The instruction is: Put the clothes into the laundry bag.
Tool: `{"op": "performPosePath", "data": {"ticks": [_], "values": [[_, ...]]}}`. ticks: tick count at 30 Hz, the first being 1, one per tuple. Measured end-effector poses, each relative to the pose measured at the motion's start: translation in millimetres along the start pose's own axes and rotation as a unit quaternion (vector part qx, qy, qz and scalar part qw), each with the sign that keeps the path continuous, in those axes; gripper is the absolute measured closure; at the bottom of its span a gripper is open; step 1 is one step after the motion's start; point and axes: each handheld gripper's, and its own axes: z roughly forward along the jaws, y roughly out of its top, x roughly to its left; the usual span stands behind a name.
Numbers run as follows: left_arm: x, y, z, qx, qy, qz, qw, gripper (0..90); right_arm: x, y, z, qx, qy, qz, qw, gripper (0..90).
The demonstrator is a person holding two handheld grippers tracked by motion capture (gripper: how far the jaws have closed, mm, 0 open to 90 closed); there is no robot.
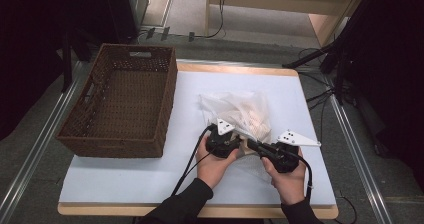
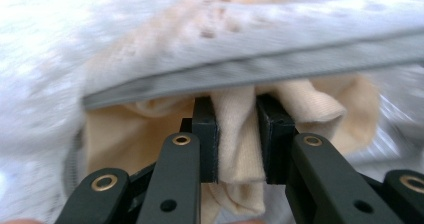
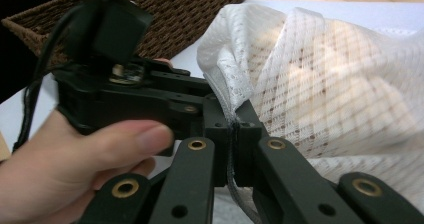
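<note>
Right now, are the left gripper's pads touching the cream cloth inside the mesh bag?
Touching. The left gripper view shows the left gripper with both pads pressed on a fold of the cream cloth, just inside the mesh bag's zipper edge.

We see a white mesh bag (image 1: 239, 111) of open-weave netting beside the basket (image 1: 120, 104), with soft cream knit cloth (image 2: 240, 144) inside it. The basket is rough brown wicker, and we note matt black plastic jaws with brass-coloured rivets
</note>
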Motion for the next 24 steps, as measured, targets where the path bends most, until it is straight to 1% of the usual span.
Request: {"op": "performPosePath", "data": {"ticks": [1, 2, 3, 4, 5, 6, 7, 8, 9, 10, 11, 12, 13, 14, 15, 16, 17, 18, 19, 20, 21, 22, 23, 24], "values": [[1.5, -3.1, 9.6, 0.024, -0.004, 0.0, 0.9997, 73.2, -0.8, -0.2, -0.3, 0.0, -0.001, 0.003, 1.0, 88.5], [3.2, -6.3, 16.3, 0.037, -0.012, 0.0, 0.9992, 72.1, -2.3, -0.7, 0.0, 0.001, -0.001, 0.002, 1.0, 88.5], [4.0, -6.6, 16.4, 0.033, -0.016, 0.003, 0.9993, 70.9, -2.9, -1.7, 0.7, 0.005, -0.001, 0.005, 1.0, 88.5], [4.5, -5.4, 14.1, 0.034, -0.02, 0.005, 0.9992, 70.1, -3.6, -2.6, 1.4, 0.007, -0.003, 0.006, 0.9999, 88.5], [5.4, -4.3, 10.9, 0.036, -0.034, 0.002, 0.9988, 66.4, -5.7, -4.2, 2.8, 0.01, -0.005, 0.007, 0.9999, 88.5], [5.8, -3.4, 6.4, 0.035, -0.042, 0.003, 0.9985, 58.1, -7.1, -5.3, 3.9, 0.011, -0.007, 0.01, 0.9999, 88.5], [6.2, -2.8, 1.1, 0.034, -0.048, 0.002, 0.9983, 47.0, -8.8, -6.4, 4.8, 0.012, -0.01, 0.01, 0.9998, 88.5], [7.4, -2.9, -4.6, 0.027, -0.057, 0.001, 0.998, 40.6, -10.5, -7.3, 5.6, 0.012, -0.014, 0.01, 0.9998, 88.5], [8.7, -3.1, -10.6, 0.019, -0.067, 0.001, 0.9976, 37.1, -12.1, -7.8, 5.6, 0.014, -0.016, 0.013, 0.9997, 88.5], [10.1, -3.2, -16.0, 0.015, -0.073, 0.007, 0.9972, 33.4, -13.2, -8.2, 5.7, 0.012, -0.018, 0.014, 0.9997, 88.5], [10.7, -3.6, -20.8, 0.005, -0.082, 0.013, 0.9966, 29.6, -14.1, -8.2, 5.4, 0.011, -0.021, 0.013, 0.9996, 88.5], [10.8, -4.0, -24.2, -0.006, -0.095, 0.017, 0.9953, 26.9, -14.7, -8.1, 4.8, 0.011, -0.023, 0.016, 0.9996, 88.4], [9.9, -3.7, -24.6, -0.007, -0.099, 0.025, 0.9947, 26.8, -15.7, -8.0, 4.3, 0.01, -0.023, 0.017, 0.9996, 88.5], [7.9, -2.9, -22.4, -0.002, -0.107, 0.031, 0.9938, 25.5, -16.0, -7.8, 4.3, 0.01, -0.024, 0.018, 0.9995, 88.4], [6.2, -2.0, -19.5, 0.007, -0.109, 0.038, 0.9934, 23.5, -16.3, -7.8, 4.6, 0.01, -0.024, 0.019, 0.9995, 88.5], [3.3, -0.5, -12.9, 0.026, -0.101, 0.045, 0.9935, 22.8, -16.1, -7.8, 4.8, 0.01, -0.024, 0.021, 0.9995, 88.4], [2.4, 0.1, -8.5, 0.037, -0.089, 0.046, 0.9942, 23.4, -15.7, -7.8, 5.1, 0.009, -0.024, 0.021, 0.9995, 88.4], [1.8, 0.2, -1.9, 0.051, -0.073, 0.044, 0.9951, 28.5, -15.4, -7.9, 5.3, 0.008, -0.024, 0.018, 0.9995, 88.3], [3.4, -0.8, 5.6, 0.062, -0.06, 0.041, 0.9954, 34.8, -14.7, -7.8, 5.3, 0.008, -0.023, 0.017, 0.9996, 88.3], [4.4, -2.3, 10.4, 0.065, -0.058, 0.035, 0.9956, 41.0, -14.5, -7.8, 5.2, 0.006, -0.024, 0.013, 0.9996, 88.3], [4.3, -2.9, 12.9, 0.061, -0.063, 0.035, 0.9955, 48.7, -14.4, -7.8, 5.2, 0.006, -0.023, 0.013, 0.9996, 88.3], [2.9, -2.2, 14.1, 0.065, -0.066, 0.036, 0.995, 53.8, -14.3, -7.8, 5.3, 0.006, -0.022, 0.014, 0.9996, 88.3], [0.8, -0.8, 14.9, 0.073, -0.072, 0.037, 0.9941, 58.5, -14.0, -7.7, 5.3, 0.006, -0.021, 0.014, 0.9997, 88.4], [-0.6, 0.4, 14.6, 0.076, -0.072, 0.041, 0.9937, 61.4, -13.2, -7.5, 5.2, 0.006, -0.019, 0.015, 0.9997, 88.3]]}}
